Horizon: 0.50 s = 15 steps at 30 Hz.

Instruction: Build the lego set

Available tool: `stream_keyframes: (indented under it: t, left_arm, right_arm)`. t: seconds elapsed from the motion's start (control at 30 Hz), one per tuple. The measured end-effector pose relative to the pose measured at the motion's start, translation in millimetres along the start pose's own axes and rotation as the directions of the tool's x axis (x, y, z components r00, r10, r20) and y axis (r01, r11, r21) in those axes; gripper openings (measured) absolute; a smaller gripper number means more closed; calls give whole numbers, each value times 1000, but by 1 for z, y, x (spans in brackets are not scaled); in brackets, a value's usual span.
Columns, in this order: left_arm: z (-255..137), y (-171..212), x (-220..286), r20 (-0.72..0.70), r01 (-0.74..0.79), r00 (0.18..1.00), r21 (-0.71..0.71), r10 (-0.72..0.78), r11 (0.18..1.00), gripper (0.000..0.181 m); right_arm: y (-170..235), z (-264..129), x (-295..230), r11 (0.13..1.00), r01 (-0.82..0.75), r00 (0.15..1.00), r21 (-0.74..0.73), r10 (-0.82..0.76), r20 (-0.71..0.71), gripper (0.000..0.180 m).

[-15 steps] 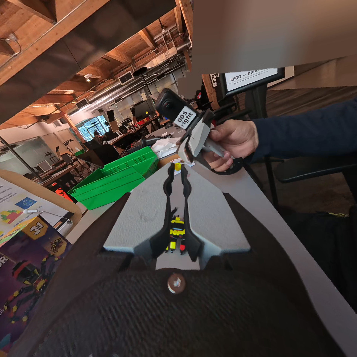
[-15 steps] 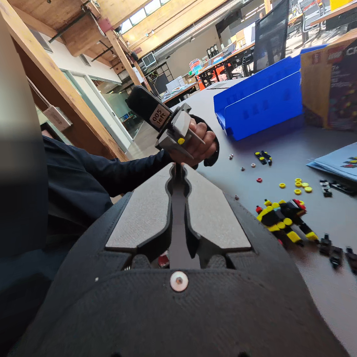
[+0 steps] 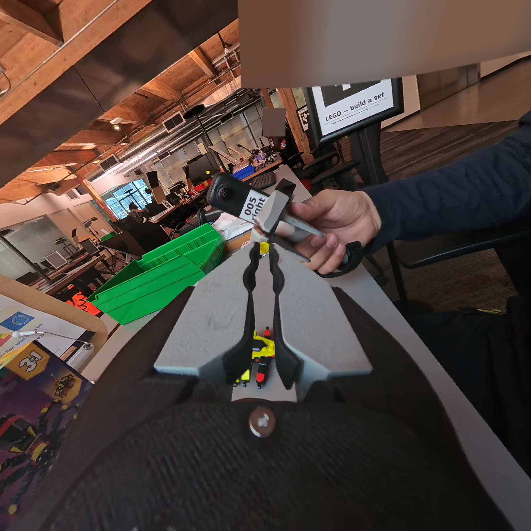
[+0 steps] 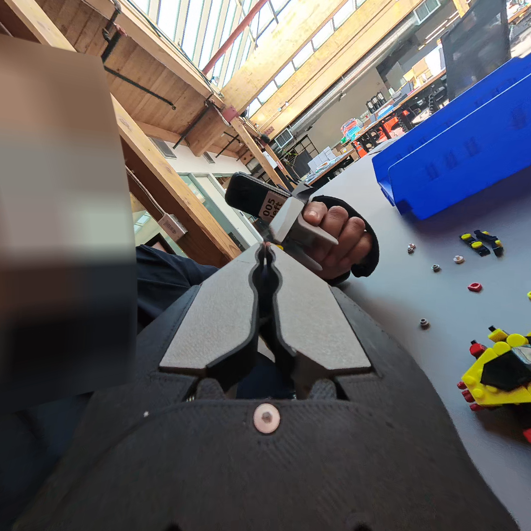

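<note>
Two handheld grippers meet tip to tip above the grey table (image 4: 431, 287), raised clear of the loose parts, probably so a small part can be joined or passed in mid-air. The left gripper (image 3: 263, 250) pinches a small round yellow piece (image 3: 263, 247) at its fingertips, presenting it to the right gripper (image 4: 265, 248). The right gripper's fingers are drawn nearly together; something small and reddish seems to sit at their tips, but whether it is gripped cannot be told. The partly built yellow-and-black model (image 4: 500, 370) lies on the table to the right, beside scattered studs and a red piece (image 4: 474, 286), within easy reach. A blue bin (image 4: 459, 169) stands farther back; a green bin (image 3: 161, 275) and the set's box (image 3: 34, 402) lie left.
</note>
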<state>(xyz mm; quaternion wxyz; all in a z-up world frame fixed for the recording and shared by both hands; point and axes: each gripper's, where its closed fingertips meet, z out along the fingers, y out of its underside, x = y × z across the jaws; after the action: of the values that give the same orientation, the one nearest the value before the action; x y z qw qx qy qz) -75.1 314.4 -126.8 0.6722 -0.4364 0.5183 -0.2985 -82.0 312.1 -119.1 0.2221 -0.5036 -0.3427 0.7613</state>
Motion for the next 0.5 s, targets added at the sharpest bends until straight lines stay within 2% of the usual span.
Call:
stream_keyframes:
  t: [0.5]
  left_arm:
    - [1,-11,3,0,18,1000,50,-18,999,3]
  right_arm:
    - [1,3,-3,997,-74,992,33,70,101,7]
